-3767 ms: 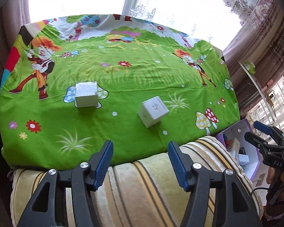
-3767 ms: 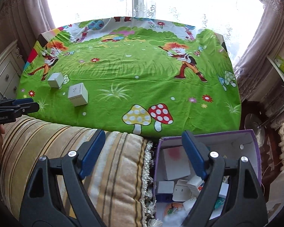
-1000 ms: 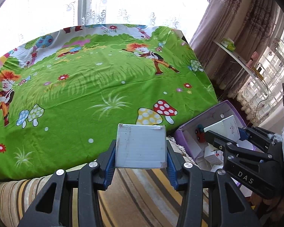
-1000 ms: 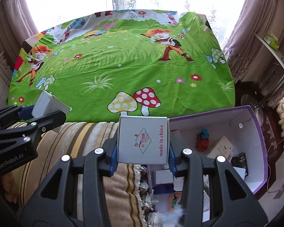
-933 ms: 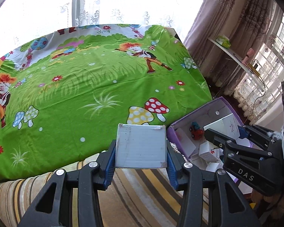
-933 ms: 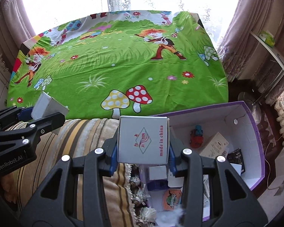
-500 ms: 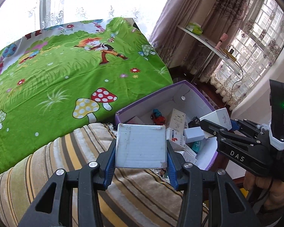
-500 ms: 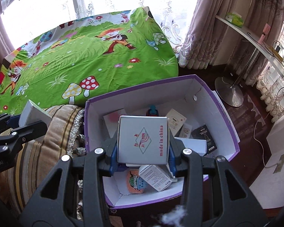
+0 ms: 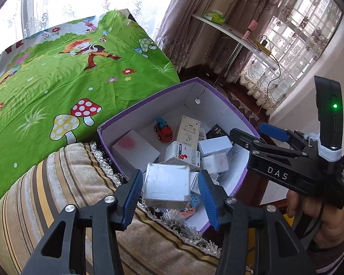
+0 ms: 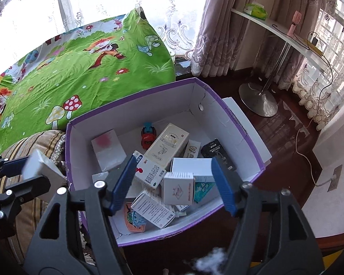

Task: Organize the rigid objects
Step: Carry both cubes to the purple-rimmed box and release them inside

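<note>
Both grippers have been opened since half a second ago, when each was clamped on a small white cardboard cube. Through the left wrist view, the left gripper point(image 9: 169, 193) is seen with its blue-padded jaws spread apart; the plain white cardboard cube point(image 9: 166, 186) sits loose between them, blurred, touching neither pad clearly, above the near corner of the purple-rimmed white cardboard box point(image 9: 146, 100). The box is seen beside the striped beige cushion point(image 9: 57, 183), with the green cartoon-print bedsheet point(image 9: 45, 80) beyond. Through the right wrist view, the right gripper point(image 10: 173, 183) is seen with jaws wide apart over the box point(image 10: 240, 126); the printed white cardboard cube point(image 10: 177, 189) lies among other cartons inside, near a small red toy car point(image 10: 148, 135).
</note>
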`<state>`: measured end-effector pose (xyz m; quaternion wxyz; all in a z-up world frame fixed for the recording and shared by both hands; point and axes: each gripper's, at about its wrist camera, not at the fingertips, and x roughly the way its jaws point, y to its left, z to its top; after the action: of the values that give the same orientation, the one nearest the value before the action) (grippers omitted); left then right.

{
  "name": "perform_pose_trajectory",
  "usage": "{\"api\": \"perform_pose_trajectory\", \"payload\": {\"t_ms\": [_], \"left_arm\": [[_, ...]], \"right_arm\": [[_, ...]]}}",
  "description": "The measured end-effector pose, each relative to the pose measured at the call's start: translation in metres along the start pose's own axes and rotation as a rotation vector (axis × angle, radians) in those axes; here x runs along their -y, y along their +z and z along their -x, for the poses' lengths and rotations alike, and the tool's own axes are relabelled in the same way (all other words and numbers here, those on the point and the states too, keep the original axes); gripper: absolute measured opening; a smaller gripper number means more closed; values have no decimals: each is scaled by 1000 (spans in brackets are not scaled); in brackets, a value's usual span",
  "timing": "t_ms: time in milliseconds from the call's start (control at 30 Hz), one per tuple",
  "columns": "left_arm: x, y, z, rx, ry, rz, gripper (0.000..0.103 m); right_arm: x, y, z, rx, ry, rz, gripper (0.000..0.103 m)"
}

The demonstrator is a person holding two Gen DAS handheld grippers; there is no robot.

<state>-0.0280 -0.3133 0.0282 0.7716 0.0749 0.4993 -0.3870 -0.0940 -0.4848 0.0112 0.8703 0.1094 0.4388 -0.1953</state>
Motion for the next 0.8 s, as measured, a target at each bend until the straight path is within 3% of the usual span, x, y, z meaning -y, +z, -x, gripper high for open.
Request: {"api": "perform_pose_trajectory", "payload": {"t_ms": [167,300,800], "left_arm": [[-2,-5,-2,-27,-2,21,60],[-1,-16,-9,-75,33,37,76],[2,-22,-10,-53,45,8,88]], "right_arm": [[-2,-6,0,-16,3,-6,80],[1,-15,6,-24,-5,-8,80],[-7,-38,13,-64,-5,14,80]]}}
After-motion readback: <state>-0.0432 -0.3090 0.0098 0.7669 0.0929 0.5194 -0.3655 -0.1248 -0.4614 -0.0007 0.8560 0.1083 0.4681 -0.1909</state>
